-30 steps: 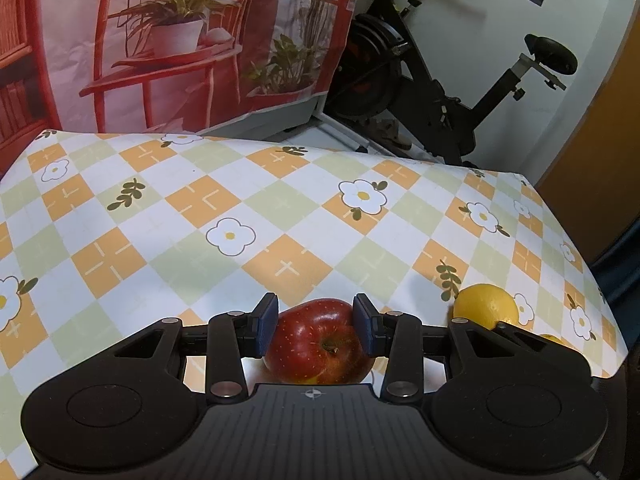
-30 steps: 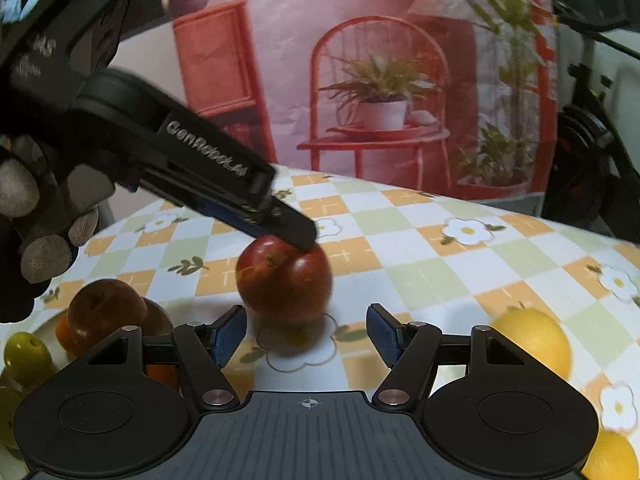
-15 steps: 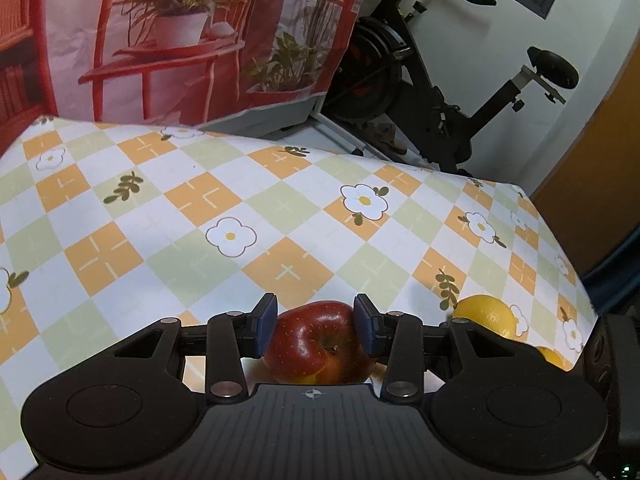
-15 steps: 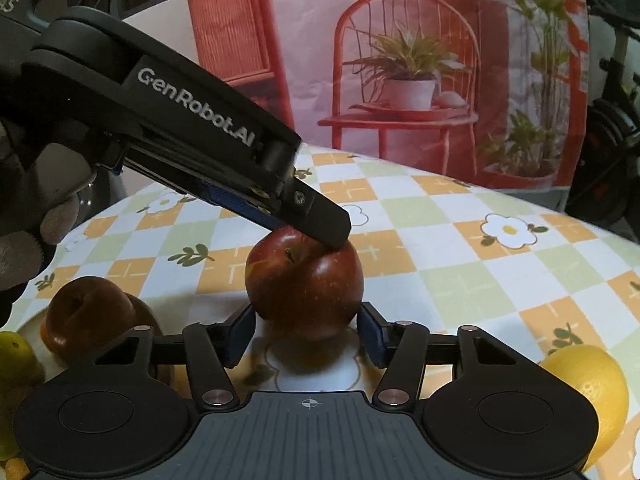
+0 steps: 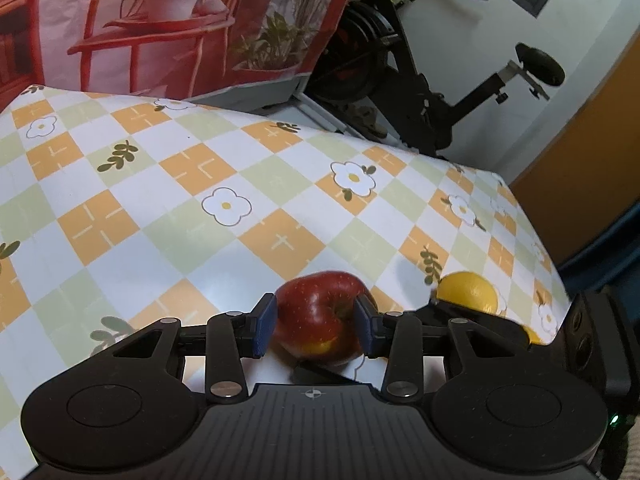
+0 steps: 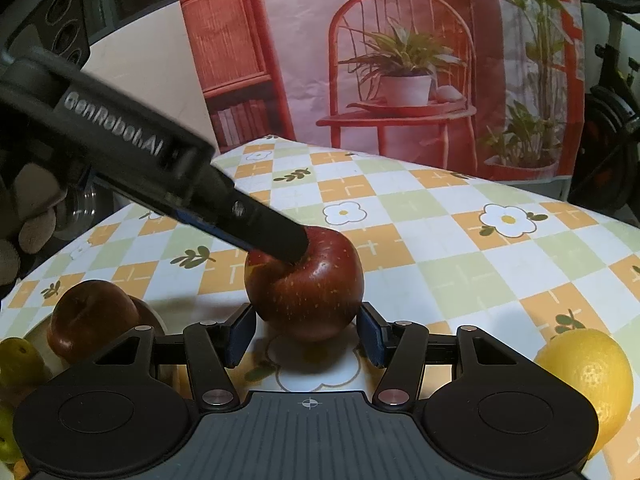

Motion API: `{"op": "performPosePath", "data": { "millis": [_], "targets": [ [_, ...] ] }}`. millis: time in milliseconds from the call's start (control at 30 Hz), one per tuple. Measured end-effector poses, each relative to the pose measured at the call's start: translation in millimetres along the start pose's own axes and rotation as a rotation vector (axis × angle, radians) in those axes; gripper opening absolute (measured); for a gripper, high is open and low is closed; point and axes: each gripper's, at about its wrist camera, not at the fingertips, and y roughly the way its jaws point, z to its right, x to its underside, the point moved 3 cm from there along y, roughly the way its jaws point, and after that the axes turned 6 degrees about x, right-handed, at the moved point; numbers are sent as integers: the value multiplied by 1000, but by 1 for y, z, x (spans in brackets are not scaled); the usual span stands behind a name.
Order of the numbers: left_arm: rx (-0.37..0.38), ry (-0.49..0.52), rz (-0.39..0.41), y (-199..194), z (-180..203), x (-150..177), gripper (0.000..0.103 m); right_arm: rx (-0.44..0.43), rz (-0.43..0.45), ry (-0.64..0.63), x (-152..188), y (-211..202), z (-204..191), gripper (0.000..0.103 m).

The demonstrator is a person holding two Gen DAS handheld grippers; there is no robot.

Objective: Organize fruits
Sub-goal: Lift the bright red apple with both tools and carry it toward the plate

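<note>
Closing in since a second ago, the right gripper (image 6: pixel 306 332) now brackets the red apple (image 6: pixel 304 284) low in the frame centre, pads at its sides though contact is unclear. Checkered tablecloth (image 5: pixel 168 200) fills both views. Left gripper (image 5: pixel 316 326) is clamped on the apple at lower centre. Yellow lemon (image 6: pixel 588 376) sits lower right; a second red apple (image 6: pixel 90 320) lower left.
</note>
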Motion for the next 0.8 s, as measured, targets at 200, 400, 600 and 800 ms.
{"op": "performPosePath", "data": {
  "millis": [200,400,600,800],
  "targets": [
    [-1,19,-1,1,4,1,44,7,7,18,2,-3,1,51],
    [-24,37,-3,-2,10,7,44,8,15,27,6,-8,1,52],
    [-24,24,-9,-7,11,11,44,-20,13,36,10,-17,2,52],
    [-15,42,-11,-13,19,15,44,-26,24,35,12,-29,1,52]
  ]
}}
